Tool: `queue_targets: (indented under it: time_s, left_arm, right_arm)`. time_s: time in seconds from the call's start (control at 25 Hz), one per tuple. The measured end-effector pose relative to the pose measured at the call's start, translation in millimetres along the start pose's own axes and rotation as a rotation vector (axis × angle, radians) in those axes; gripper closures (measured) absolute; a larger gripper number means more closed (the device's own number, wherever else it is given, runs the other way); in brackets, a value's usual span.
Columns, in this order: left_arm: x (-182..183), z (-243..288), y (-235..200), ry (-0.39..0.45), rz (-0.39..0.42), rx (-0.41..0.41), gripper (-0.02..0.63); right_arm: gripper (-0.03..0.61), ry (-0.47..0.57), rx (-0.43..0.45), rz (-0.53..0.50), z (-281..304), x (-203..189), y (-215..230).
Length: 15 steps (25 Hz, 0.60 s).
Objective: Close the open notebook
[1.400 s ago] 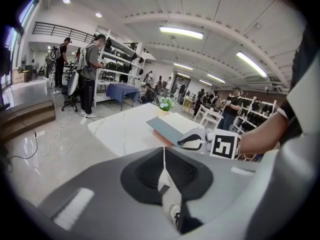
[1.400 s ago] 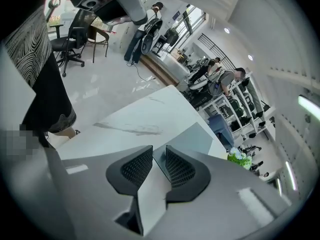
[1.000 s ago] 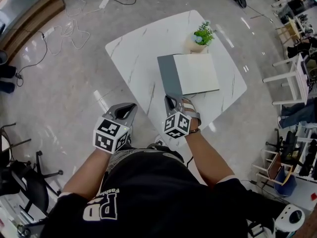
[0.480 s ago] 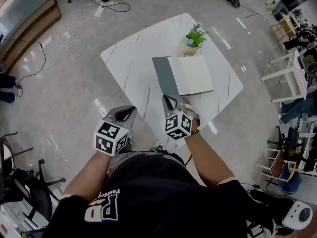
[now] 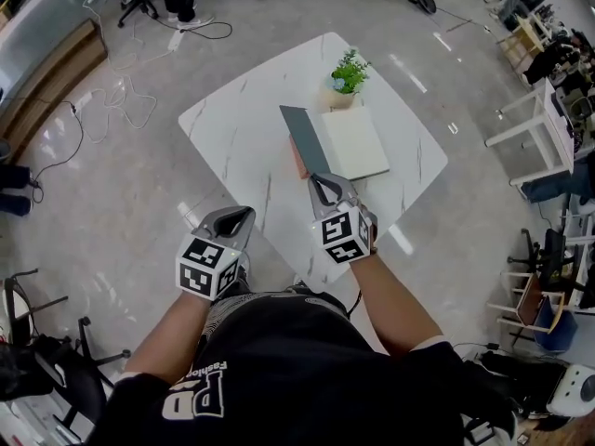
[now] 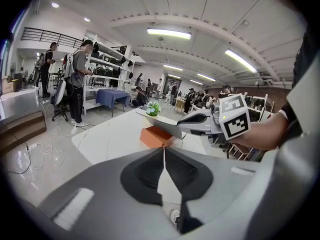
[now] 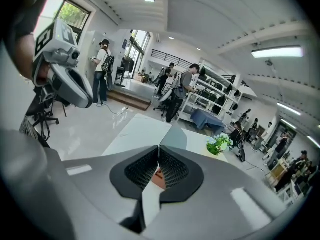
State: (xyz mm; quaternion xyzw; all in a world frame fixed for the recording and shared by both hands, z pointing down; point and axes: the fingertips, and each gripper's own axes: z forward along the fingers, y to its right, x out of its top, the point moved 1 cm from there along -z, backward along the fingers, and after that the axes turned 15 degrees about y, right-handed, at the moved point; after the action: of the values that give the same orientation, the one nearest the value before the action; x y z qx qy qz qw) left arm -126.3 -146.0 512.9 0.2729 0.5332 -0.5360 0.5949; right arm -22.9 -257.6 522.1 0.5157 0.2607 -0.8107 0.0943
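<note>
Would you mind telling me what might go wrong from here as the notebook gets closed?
1. The right claw pinches only the near edge of the grey cover; the cover may slip out or bend as it swings over.
2. The left claw hangs shut off the table, so nothing pins the notebook; it might slide on the smooth top.
3. The potted plant stands right by the notebook's far edge and could get knocked.
</note>
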Motion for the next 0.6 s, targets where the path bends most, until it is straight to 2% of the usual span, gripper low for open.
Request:
queue_targets:
  time_s: [0.28, 0.48, 0.6]
  left_arm:
    - [1, 5, 11, 0.001, 0.013, -0.008, 0.548]
    - [3, 8, 20, 0.003, 0.021, -0.006, 0.548]
    - [1, 10, 24, 0.004, 0.021, -0.003, 0.548]
  right_arm:
    - [0.569, 0.054, -0.055, 0.086, -14, 8, 29]
    - [0.569, 0.104, -0.098, 0.219, -26, 14, 56]
    - [0.569, 0.122, -0.123, 0.256, -33, 12, 70]
